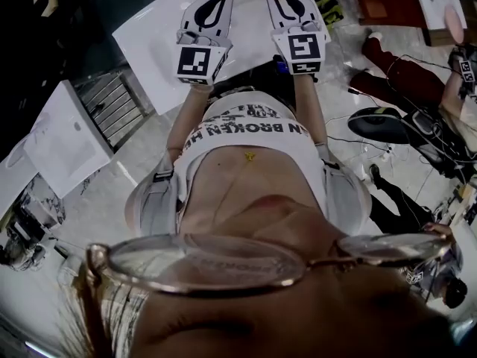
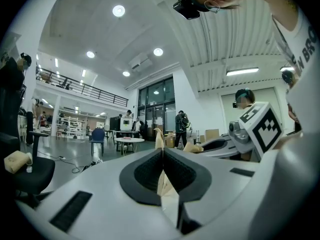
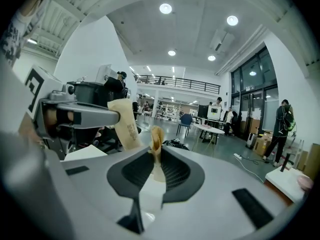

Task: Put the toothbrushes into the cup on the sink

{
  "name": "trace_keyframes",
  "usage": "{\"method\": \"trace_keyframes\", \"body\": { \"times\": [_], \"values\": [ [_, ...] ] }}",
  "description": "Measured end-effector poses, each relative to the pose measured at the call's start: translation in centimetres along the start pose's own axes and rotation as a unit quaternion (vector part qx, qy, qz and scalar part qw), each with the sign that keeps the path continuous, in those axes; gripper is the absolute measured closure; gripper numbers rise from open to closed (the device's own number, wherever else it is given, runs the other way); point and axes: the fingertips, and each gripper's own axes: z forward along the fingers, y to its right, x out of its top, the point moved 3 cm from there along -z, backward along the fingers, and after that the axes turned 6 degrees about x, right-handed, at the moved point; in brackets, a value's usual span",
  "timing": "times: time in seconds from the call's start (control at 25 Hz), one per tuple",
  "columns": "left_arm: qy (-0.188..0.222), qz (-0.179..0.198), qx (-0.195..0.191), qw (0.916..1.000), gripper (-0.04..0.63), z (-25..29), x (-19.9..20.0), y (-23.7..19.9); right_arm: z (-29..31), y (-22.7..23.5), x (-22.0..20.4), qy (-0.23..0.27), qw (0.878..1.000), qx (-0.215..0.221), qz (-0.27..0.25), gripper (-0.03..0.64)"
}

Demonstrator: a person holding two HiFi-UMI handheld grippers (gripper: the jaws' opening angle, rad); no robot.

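Fingers [image 2: 145,176] around paper wrapper [image 2: 163,186], contents hidden

Left gripper [image 2: 163,151], right gripper [image 3: 156,153] abreast, both clamped.

Left toothbrush [image 2: 159,138], right toothbrush [image 3: 157,136] — tan-wrapped, clamped.

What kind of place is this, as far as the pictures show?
Probably a large workshop or lab hall: round ceiling lights set high overhead, a railed upper gallery, and work tables standing far apart.
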Motion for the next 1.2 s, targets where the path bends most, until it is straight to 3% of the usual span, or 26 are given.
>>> {"method": "trace_keyframes", "body": {
  "times": [0.68, 1.2],
  "values": [
    [-0.009, -0.009, 0.044, 0.999, 0.58, 6.5, 0.7, 4.3, -1.0, 11.1, -2.2, -0.009, 1.0, 0.005, -0.005, 0.56],
    [-0.02, -0.009, 0.068, 0.9974, 0.58, 7.1, 0.5, 4.6, 2.4, 15.0, -5.9, -0.046, 0.999, 0.004, 0.003, 0.56]
  ]
}}
